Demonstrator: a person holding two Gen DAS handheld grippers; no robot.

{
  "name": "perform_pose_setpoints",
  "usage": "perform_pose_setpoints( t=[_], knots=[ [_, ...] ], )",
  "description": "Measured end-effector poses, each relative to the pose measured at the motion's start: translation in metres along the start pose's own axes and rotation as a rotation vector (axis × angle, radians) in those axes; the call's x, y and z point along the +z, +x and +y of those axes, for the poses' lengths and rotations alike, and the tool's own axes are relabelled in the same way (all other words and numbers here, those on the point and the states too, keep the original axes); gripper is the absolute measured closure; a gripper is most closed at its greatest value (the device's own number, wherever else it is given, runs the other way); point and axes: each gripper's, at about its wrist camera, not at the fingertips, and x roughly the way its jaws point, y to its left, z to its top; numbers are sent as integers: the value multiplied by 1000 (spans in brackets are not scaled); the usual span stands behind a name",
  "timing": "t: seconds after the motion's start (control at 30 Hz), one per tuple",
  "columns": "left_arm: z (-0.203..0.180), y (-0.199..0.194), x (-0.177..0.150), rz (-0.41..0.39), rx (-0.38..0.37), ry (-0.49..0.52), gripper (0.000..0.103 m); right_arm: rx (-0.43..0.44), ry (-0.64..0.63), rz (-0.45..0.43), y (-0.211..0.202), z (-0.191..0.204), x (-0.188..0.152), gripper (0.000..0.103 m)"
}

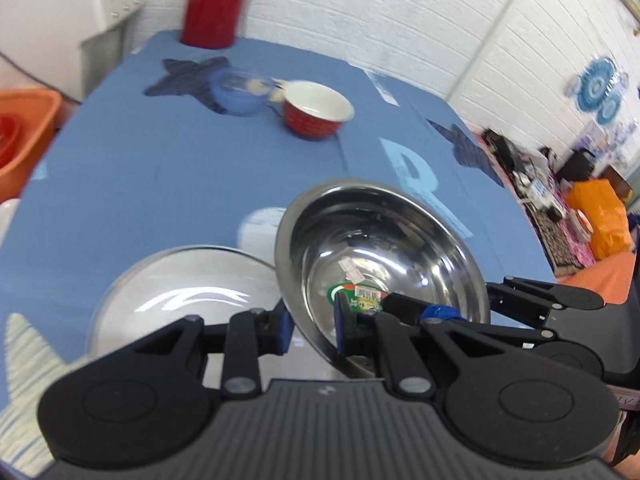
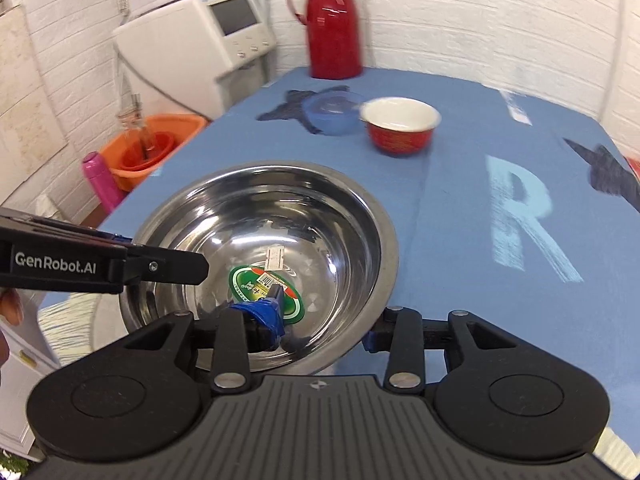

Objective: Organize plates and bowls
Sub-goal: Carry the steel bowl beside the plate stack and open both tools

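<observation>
Steel bowl (image 2: 264,256): near end of the blue surface (image 1: 160,168), tilted; my left gripper (image 1: 312,330) jaws clenched on its left rim, my right gripper (image 2: 326,332) jaws astride its near rim, grasp uncertain. Glass plate (image 1: 180,292): beside it, left. Red bowl (image 2: 400,126), blue bowl (image 2: 332,114): far, touching.

Open mat ahead, bowls at the far end

I see bare blue mat (image 2: 460,208) before the red bowl (image 2: 400,126), blue bowl (image 2: 332,114) and thermos (image 2: 332,24).

"genrobot.ai" on left claw (image 2: 192,268); "r" on tablecloth (image 2: 460,208).
</observation>
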Motion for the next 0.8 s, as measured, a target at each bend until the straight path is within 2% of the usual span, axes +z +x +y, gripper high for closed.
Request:
perform_pose_setpoints(
  t=[0.2, 0.33, 0.43, 0.5, 0.53, 0.67, 0.7, 0.8],
  knots=[
    [-48, 68, -18, 96, -60, 57, 94, -89, 125, 66, -1, -59, -43, 80],
    [-62, 96, -32, 116, -33, 87, 94, -86, 164, 108, 10, -79, -66, 80],
    [-66, 101, -36, 97, -5, 113, 93, -88, 140, 81, 11, -82, -70, 79],
    [-66, 104, -37, 106, -1, 113, 76, -91, 109, 79, 11, -81, -70, 79],
    [-65, 104, -37, 109, -7, 104, 71, -83, 106, 79, 11, -81, -71, 78],
    [-65, 95, -34, 84, -1, 97, 63, -54, 180, 97, 2, -92, -70, 79],
    [-67, 90, -32, 72, -3, 100, 57, -60, 201, 99, -2, -96, -70, 79],
    [-69, 72, -29, 18, -1, 117, 55, -99, 239, 70, -20, -106, -69, 78]
  ],
)
